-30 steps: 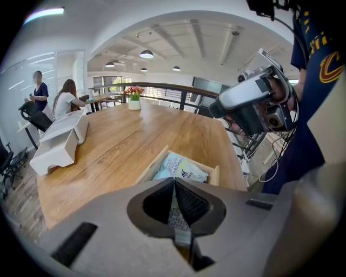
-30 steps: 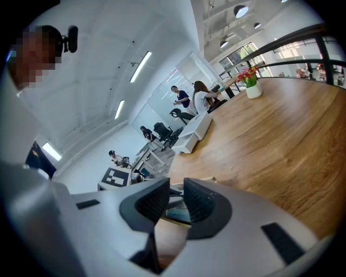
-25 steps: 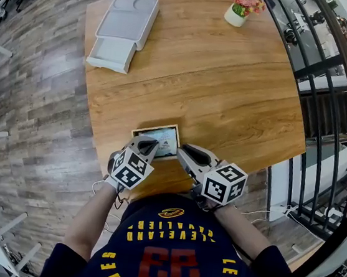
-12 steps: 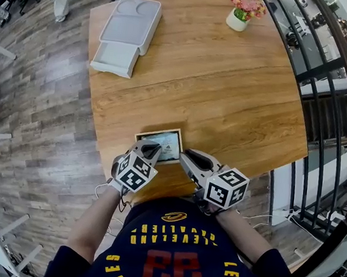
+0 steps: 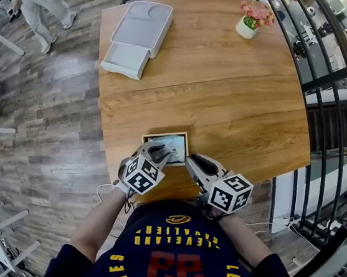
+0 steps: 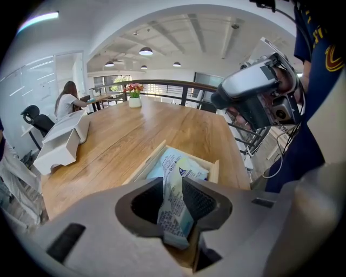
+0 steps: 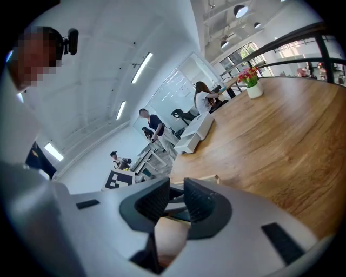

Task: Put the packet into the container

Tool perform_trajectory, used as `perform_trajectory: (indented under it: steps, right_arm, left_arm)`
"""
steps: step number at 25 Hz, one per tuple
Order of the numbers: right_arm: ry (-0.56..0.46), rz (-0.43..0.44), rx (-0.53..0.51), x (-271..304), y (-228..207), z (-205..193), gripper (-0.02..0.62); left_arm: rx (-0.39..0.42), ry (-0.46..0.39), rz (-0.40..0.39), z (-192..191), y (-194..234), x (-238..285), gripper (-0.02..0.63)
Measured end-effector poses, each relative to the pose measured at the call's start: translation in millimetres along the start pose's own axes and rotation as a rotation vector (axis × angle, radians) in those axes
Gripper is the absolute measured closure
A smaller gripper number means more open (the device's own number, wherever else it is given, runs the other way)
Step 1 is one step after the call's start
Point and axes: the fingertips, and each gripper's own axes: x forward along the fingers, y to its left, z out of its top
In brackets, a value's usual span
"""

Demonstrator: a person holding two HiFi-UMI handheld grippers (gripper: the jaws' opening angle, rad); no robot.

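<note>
Found the left gripper (image 6: 173,189) clamped on the packet (image 6: 174,216), pinching it upright at its near end between both jaws. Noted a blue logo and lines of fine print on the packet; could not read either. Located the packet's far end down inside the container (image 6: 145,162), a shallow wooden tray directly ahead of the jaws, with the held end raised above the near rim. Could not tell whether the far end touches the tray floor. Found the right gripper (image 7: 177,192) with jaws parted by a narrow gap and gripping nothing, with only a blurred grey and teal shape visible beyond the gap. From the head view, placed the left gripper (image 5: 159,153) over the near edge of the container (image 5: 166,134) and the right gripper (image 5: 190,162) just beside its right corner, both at the near edge of the table (image 5: 229,97). Read "CLEVELAND" and "23" upside down on the shirt (image 5: 172,254). Recorded a white box (image 5: 133,36) at the far left corner and a flower pot (image 5: 249,25) at the far right, both well apart from the container. Noted the forearms largely hidden behind the marker cubes.
</note>
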Motion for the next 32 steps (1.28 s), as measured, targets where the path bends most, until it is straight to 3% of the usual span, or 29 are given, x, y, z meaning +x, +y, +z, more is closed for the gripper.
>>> perform_trajectory:
  steps: [8, 16, 32]
  right_arm:
    - [0.003, 0.009, -0.005, 0.7, 3.3, -2.1, 0.508]
    - [-0.001, 0.011, -0.014, -0.6, 3.4, -1.0, 0.508]
    - [-0.005, 0.034, -0.046, 5.6, 14.8, 3.4, 0.508]
  left_arm:
    - [-0.016, -0.027, 0.031, 1.9, 2.6, -8.2, 0.485]
    - [-0.092, -0.078, 0.045, 3.5, 2.7, -21.4, 0.485]
    - [-0.185, -0.298, 0.079, 50.2, -3.8, -89.7, 0.486]
